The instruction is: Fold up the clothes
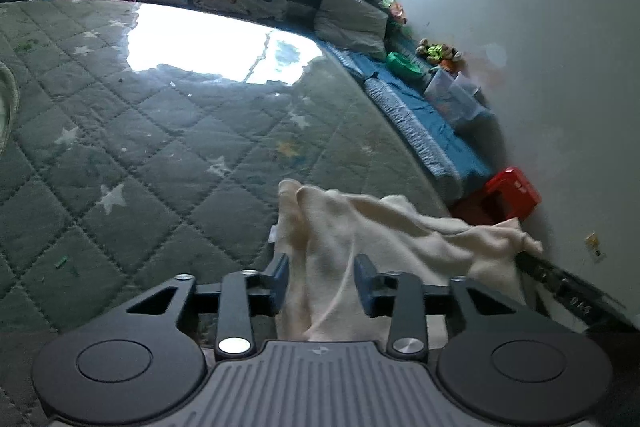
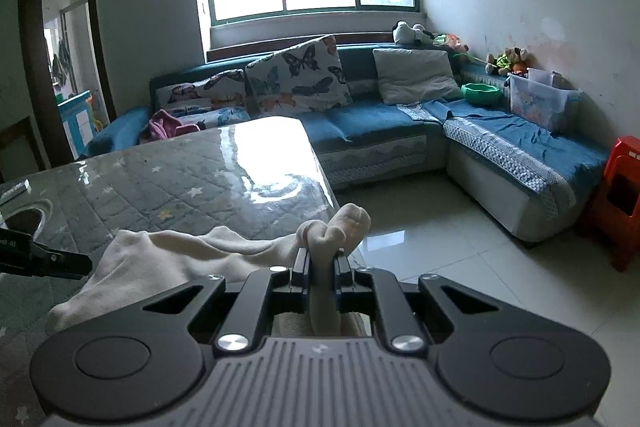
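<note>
Blue-padded fingers (image 1: pixel 282 273) of the left gripper (image 1: pixel 322 273) stand apart, released, with the cream knitted garment (image 1: pixel 372 227) lying slack between them; no pad presses on it. On the right gripper (image 2: pixel 322 273) the fingers (image 2: pixel 301 267) are clenched on a bunched corner of the same garment, which pokes up past the tips in a soft knot. Judging by this, the right side pins one corner so the cloth stays stretched while the left lets its corner go, probably to set down a fold or take a new hold.

Beyond the fingers, the garment drapes over the near edge of the counter (image 1: pixel 140 131), a glossy top over a grey quilted cover with white stars; most of the cloth rests on that edge, some hanging off towards the pale tiled floor (image 2: pixel 460 239).

Farther from the counter runs a blue corner sofa (image 2: pixel 372 123) with butterfly-print cushions (image 2: pixel 296 79). On its far arm, well apart from the counter, sit a green bowl (image 2: pixel 480 94), whose contents I cannot see, and a clear plastic box (image 2: pixel 540 103) holding something colourful, too blurred to name. Past the sofa's end stands a red plastic stool (image 2: pixel 620 195).
</note>
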A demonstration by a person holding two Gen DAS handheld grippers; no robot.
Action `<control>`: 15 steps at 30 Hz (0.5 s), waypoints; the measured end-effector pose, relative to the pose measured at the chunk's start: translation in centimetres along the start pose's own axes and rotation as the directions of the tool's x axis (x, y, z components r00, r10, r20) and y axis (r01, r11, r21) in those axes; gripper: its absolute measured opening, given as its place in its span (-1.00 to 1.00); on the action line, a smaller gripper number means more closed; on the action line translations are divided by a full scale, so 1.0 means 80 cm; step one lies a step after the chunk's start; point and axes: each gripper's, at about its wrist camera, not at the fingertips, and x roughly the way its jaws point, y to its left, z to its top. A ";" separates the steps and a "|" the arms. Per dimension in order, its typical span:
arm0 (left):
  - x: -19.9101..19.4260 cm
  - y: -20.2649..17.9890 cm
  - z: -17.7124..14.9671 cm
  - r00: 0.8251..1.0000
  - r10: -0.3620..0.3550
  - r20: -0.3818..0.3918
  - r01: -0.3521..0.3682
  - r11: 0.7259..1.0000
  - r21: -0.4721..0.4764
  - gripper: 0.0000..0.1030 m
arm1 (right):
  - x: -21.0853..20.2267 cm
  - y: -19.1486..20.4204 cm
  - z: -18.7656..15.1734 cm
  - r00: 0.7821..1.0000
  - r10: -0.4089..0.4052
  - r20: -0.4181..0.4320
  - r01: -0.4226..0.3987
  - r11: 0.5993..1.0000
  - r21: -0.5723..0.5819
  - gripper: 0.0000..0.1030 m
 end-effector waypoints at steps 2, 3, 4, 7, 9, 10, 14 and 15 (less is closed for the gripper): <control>0.006 0.000 -0.002 1.000 0.008 -0.009 -0.008 1.000 -0.003 -0.19 | 0.003 0.002 0.000 1.000 -0.005 -0.004 0.005 1.000 -0.003 -0.81; 0.010 0.000 -0.002 1.000 0.007 -0.014 -0.007 1.000 -0.005 -0.19 | 0.003 0.001 -0.001 1.000 -0.005 -0.005 0.005 1.000 -0.003 -0.81; 0.012 -0.001 -0.003 1.000 0.008 -0.015 -0.008 1.000 -0.003 -0.22 | 0.004 0.001 -0.001 1.000 -0.005 -0.005 0.005 1.000 -0.002 -0.81; 0.017 -0.004 -0.003 1.000 0.012 -0.013 -0.012 1.000 0.005 -0.34 | 0.005 -0.002 -0.001 1.000 -0.006 -0.006 0.006 1.000 0.000 -0.80; 0.020 -0.005 -0.003 1.000 0.010 -0.022 -0.010 1.000 -0.004 -0.60 | 0.006 -0.001 0.000 1.000 -0.006 -0.006 0.006 1.000 -0.004 -0.80; 0.022 -0.005 -0.003 1.000 0.009 -0.027 -0.009 1.000 -0.010 -0.69 | 0.006 -0.001 -0.001 1.000 -0.007 -0.006 0.007 1.000 -0.006 -0.80; 0.017 -0.008 -0.005 1.000 0.013 -0.004 -0.013 1.000 0.004 -0.89 | 0.007 0.002 0.000 1.000 -0.008 -0.004 0.008 1.000 -0.015 -0.80; 0.014 -0.008 -0.005 1.000 0.019 0.008 -0.020 1.000 0.011 -0.90 | 0.007 0.003 0.001 1.000 -0.007 -0.001 0.007 1.000 -0.016 -0.81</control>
